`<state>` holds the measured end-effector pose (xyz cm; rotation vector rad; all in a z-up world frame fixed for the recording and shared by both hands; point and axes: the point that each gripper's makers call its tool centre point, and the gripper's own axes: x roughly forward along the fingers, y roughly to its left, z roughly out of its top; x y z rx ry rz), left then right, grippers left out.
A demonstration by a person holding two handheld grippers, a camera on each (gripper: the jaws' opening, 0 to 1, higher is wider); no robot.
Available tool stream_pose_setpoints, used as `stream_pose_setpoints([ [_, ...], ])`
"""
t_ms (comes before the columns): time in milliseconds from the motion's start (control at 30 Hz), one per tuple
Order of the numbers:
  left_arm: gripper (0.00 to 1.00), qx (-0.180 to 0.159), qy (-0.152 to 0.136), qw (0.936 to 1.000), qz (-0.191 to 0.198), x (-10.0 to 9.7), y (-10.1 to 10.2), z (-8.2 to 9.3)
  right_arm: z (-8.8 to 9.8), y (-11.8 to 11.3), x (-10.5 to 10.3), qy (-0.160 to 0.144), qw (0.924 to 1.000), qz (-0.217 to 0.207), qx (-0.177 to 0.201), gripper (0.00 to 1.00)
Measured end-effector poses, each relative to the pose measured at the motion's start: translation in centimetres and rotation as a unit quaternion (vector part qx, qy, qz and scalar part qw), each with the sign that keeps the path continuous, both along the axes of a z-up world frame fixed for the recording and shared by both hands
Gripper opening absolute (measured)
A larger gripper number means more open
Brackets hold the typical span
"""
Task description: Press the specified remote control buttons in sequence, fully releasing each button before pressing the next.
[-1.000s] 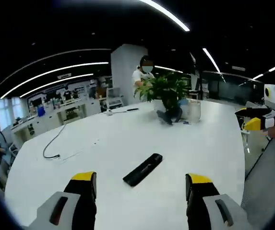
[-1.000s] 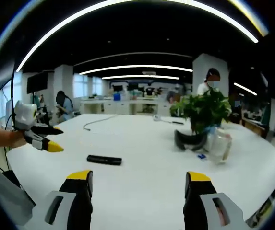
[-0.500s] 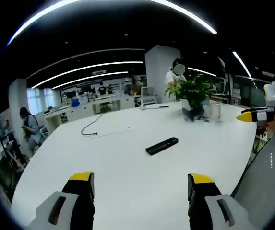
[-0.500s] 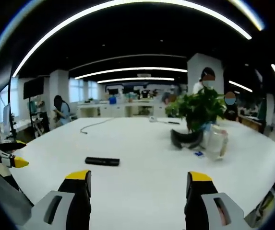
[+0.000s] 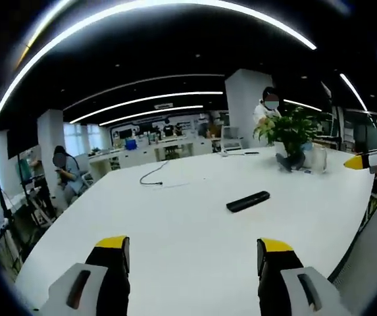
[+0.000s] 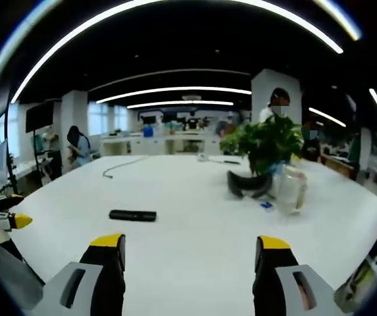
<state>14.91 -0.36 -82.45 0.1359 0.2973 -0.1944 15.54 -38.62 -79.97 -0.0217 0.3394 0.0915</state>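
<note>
Reaching comes first: my left tongs and right tongs both gape wide, empty, well apart from the remote lying flat mid-counter. Its buttons are too small to read, so I approach slowly.

Open-plan office, plainly: long white tabletop up front, rows of desks with monitors behind, strip lights across a dark ceiling, potted plant, people working at stations, white pillar.
</note>
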Motion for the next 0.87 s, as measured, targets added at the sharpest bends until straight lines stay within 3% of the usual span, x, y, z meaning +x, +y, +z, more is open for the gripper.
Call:
stream_pose_setpoints([
  [267, 0.91, -0.016, 0.001, 0.9997, -0.02, -0.1, -1.1, -0.1, 0.1, -1.2, -0.2, -0.002, 0.999, -0.033, -0.029, 0.8],
  [367, 0.91, -0.015, -0.002, 0.9996, -0.024, 0.0, -1.2, 0.0, -0.4, -1.8, -0.1, 0.01, 0.998, -0.049, -0.038, 0.79],
  [567, 0.94, -0.008, 0.006, 0.9995, -0.029, 0.0, -1.3, -0.4, -0.4, -1.8, -0.2, 0.013, 0.9978, -0.053, -0.039, 0.79],
  [733, 0.98, -0.037, 0.001, 0.9989, -0.03, 0.0, -1.4, -0.1, -0.7, -1.6, -0.2, 0.02, 0.9978, -0.048, -0.041, 0.8],
  [867, 1.0, -0.039, 0.004, 0.9986, -0.035, -0.1, -1.7, -0.1, -0.9, -1.5, -0.2, 0.025, 0.998, -0.046, -0.034, 0.81],
])
